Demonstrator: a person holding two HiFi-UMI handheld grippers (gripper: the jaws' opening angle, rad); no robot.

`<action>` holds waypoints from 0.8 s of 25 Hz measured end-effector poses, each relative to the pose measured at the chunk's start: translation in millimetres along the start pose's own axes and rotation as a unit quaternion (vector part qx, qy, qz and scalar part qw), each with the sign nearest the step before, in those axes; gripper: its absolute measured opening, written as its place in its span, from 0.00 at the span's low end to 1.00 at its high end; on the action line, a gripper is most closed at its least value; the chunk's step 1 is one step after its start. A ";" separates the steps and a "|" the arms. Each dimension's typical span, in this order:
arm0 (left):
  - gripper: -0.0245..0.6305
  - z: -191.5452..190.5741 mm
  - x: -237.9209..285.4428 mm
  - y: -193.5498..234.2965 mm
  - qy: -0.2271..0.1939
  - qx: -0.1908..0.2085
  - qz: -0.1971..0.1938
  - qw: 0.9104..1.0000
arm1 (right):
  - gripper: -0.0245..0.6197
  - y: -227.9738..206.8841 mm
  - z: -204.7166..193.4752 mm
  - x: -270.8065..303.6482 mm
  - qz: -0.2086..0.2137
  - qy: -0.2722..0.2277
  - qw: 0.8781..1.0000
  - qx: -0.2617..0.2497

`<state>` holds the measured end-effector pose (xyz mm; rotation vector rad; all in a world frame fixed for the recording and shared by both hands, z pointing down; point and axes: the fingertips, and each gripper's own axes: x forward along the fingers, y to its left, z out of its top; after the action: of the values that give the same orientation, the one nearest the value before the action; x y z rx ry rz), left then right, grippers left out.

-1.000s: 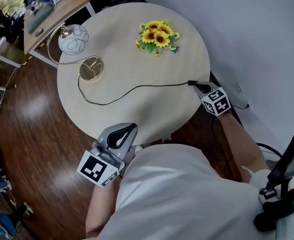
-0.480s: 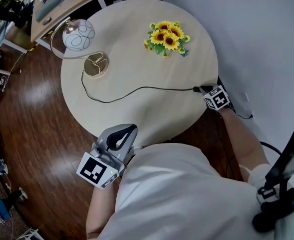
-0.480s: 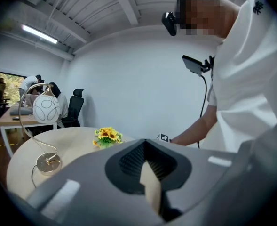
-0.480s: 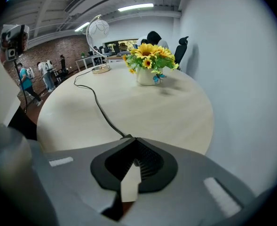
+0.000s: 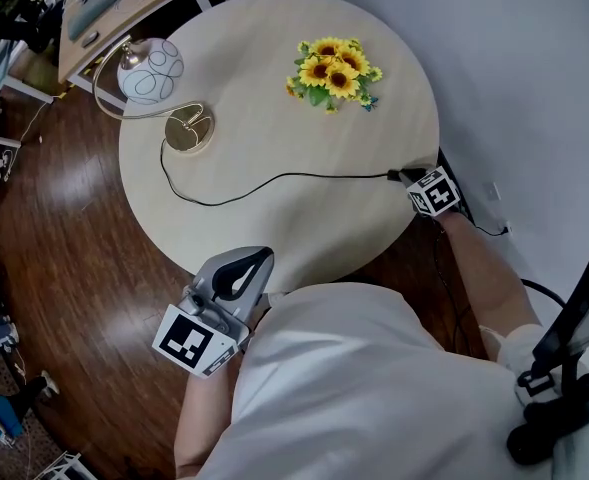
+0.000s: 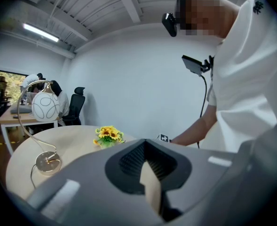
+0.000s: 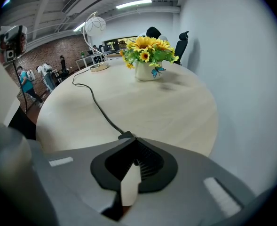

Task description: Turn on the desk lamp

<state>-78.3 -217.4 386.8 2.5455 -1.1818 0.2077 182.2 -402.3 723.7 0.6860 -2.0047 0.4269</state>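
Left edge of round surface [image 5: 274, 108]: desk lamp [image 5: 151, 71], white globe shade on curved stem, brass base on the surface. Shade shows no evident glow in any view, so I judge it not yet on

Left gripper [image 5: 246, 268] held off the near rim, over the floor, well apart from the lamp. Its own view shows the fingers together with nothing between them. Idle

Black cord [image 5: 274, 177] runs from lamp base across the surface to an inline switch [image 5: 393, 176] at the right rim. Sunflowers in a pot [image 5: 332, 72] stand beyond the cord, clear of it

Right gripper [image 5: 412, 179] at the right rim, fingers together, nothing clamped, closed tips touching or just beside the switch [image 7: 125, 135]; cannot tell which

Step in hand, as judged: pressing the switch with the closed tip. Next move calls for a short firm push onto the switch's button, keeping the switch from sliding along the surface

Versus half a second ago: right gripper at the same spot on the switch, left gripper unmoved, cord lies the same, shade no brighter
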 end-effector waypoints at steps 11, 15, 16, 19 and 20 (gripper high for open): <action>0.06 2.6 6.4 0.9 0.003 0.005 -0.012 1.000 | 0.04 0.0 -6.4 0.7 -0.006 0.003 1.000 0.017; 0.06 2.8 8.5 2.0 0.004 0.008 -0.014 1.000 | 0.04 -0.2 -6.1 1.1 -0.005 0.003 1.000 0.020; 0.07 3.3 8.8 2.1 0.003 0.009 -0.014 1.000 | 0.04 -0.4 -5.9 1.2 -0.006 0.003 1.000 0.020; 0.06 4.4 9.0 1.8 0.003 0.010 -0.014 1.000 | 0.04 -1.0 -6.5 1.9 -0.006 0.001 1.000 0.023; 0.06 4.5 9.0 1.7 0.003 0.010 -0.014 1.000 | 0.04 -1.5 -6.9 2.2 -0.006 -0.001 1.000 0.024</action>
<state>-73.8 -226.4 385.3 2.5766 -1.1462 0.2214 186.9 -400.3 729.1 0.7280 -1.9962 0.4691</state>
